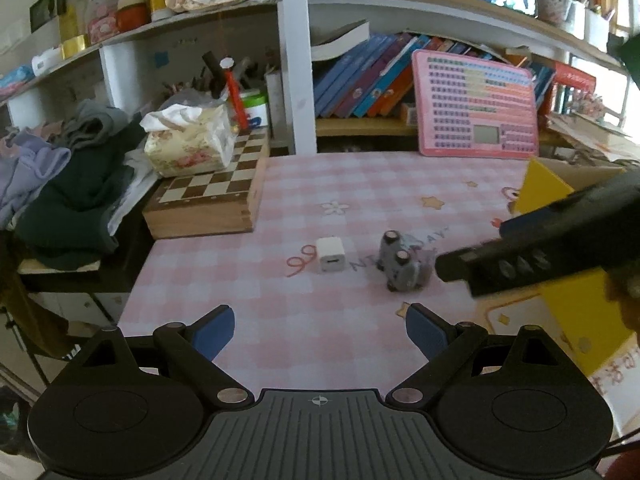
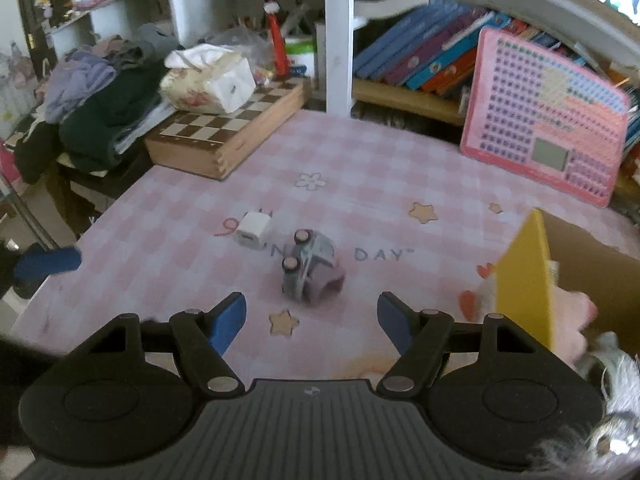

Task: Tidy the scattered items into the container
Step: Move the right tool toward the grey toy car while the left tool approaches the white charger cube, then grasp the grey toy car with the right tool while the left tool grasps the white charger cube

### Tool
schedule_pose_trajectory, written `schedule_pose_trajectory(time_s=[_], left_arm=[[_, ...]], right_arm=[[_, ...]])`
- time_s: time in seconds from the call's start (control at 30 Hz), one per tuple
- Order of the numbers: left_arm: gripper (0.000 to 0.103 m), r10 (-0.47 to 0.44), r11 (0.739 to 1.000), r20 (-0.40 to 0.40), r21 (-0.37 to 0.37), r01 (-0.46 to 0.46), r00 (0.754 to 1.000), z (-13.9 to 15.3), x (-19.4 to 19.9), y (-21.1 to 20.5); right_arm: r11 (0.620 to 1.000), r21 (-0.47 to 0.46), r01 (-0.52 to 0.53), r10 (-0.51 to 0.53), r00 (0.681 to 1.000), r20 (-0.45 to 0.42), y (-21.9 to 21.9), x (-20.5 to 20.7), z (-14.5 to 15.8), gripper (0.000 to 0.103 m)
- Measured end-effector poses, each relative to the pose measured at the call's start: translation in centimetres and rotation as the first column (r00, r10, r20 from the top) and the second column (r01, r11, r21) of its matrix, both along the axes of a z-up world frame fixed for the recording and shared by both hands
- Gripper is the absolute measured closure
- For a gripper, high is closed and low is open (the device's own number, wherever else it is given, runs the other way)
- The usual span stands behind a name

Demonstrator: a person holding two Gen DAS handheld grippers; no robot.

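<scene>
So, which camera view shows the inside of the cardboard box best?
The right wrist view: the cardboard box shows its open brown inside behind the yellow flap. The left wrist view shows only yellow flaps, mostly hidden behind the right claw.

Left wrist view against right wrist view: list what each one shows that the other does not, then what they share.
Only the left wrist view shows the right gripper from outside, reaching in toward the toy car, plus the upper shelf with its ornaments.

Only the right wrist view shows the cardboard box's brown inside behind its yellow flap, and one blue finger of the left gripper at the left edge.

Both show the toy car on its side, the white charger, the chessboard box, the pink keypad board and open jaws holding nothing.
</scene>
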State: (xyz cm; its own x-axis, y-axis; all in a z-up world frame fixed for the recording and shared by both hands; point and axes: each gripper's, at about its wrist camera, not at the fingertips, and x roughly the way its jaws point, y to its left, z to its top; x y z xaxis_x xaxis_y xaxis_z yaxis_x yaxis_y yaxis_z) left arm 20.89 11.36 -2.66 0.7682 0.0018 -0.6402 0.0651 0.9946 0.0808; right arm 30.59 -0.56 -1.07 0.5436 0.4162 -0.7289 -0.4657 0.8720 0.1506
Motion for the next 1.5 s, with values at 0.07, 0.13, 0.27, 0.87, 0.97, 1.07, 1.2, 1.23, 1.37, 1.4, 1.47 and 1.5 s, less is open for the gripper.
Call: schedule_pose_trajectory(time_s=[0.07, 0.13, 0.27, 0.87, 0.97, 1.07, 1.2, 1.23, 1.37, 1.4, 1.47, 1.5], left_arm=[[0.008, 0.008, 1.0, -0.008, 0.006, -0.008, 1.0, -0.3, 0.6, 0.1], [0.008, 0.016, 1.0, -0.017, 0.012, -0.016, 1.0, -0.5, 1.3, 0.3], [0.008, 0.029, 0.999, -0.03, 0.019, -0.029, 0.999, -1.1, 2.3, 0.7], [0.009, -0.028, 0.999, -0.07, 0.018, 0.029, 0.997, -4.1, 9.3, -0.4], [0.01, -0.025, 1.0, -0.075, -0.014, 0.024, 0.997, -4.5, 10.9, -0.5], [0.011, -0.032, 0.999, -0.07, -0.003, 0.032, 0.997, -4.8, 12.1, -0.9], [0.027, -0.055, 0.998, -0.09, 0.007, 0.056, 0.994, -5.4, 13.6, -1.5], [0.033, -0.056, 0.998, -0.099, 0.006, 0.056, 0.994, -5.6, 13.9, -1.6], [0.054, -0.045, 0.999, -0.134, 0.01, 0.047, 0.99, -6.4, 14.6, -1.8], [0.059, -0.043, 0.999, -0.141, 0.006, 0.044, 0.989, -6.6, 14.7, -1.8], [0.066, -0.036, 0.999, -0.135, -0.015, 0.034, 0.99, -6.6, 14.9, -1.5], [0.071, -0.03, 0.999, -0.133, -0.02, 0.027, 0.991, -6.6, 14.9, -1.5]], right_arm=[[1.0, 0.005, 0.006, -0.005, 0.999, -0.041, 0.8, 1.9, -0.6, 0.032], [1.0, -0.01, 0.004, -0.004, 0.998, -0.067, 1.8, 3.5, -1.3, 0.032], [0.998, -0.058, -0.037, 0.032, 0.996, -0.088, 3.9, 5.7, -2.8, 0.032], [0.989, -0.092, 0.115, -0.127, 0.982, -0.14, 1.0, 10.1, -4.9, 0.056], [0.987, -0.095, 0.127, -0.139, 0.981, -0.136, 0.4, 10.1, -4.8, 0.056], [0.987, -0.096, 0.131, -0.144, 0.979, -0.146, 0.3, 10.2, -5.0, 0.056], [0.988, -0.094, 0.126, -0.14, 0.976, -0.168, 0.3, 10.3, -5.4, 0.056], [0.988, -0.093, 0.125, -0.14, 0.975, -0.173, 0.3, 10.3, -5.5, 0.056], [0.988, -0.091, 0.121, -0.135, 0.975, -0.175, 0.4, 10.2, -5.6, 0.056], [0.989, -0.091, 0.119, -0.133, 0.976, -0.175, 0.4, 10.2, -5.6, 0.056], [0.989, -0.09, 0.115, -0.129, 0.976, -0.176, 0.4, 10.2, -5.7, 0.056], [0.99, -0.09, 0.113, -0.127, 0.976, -0.177, 0.5, 10.2, -5.7, 0.056]])
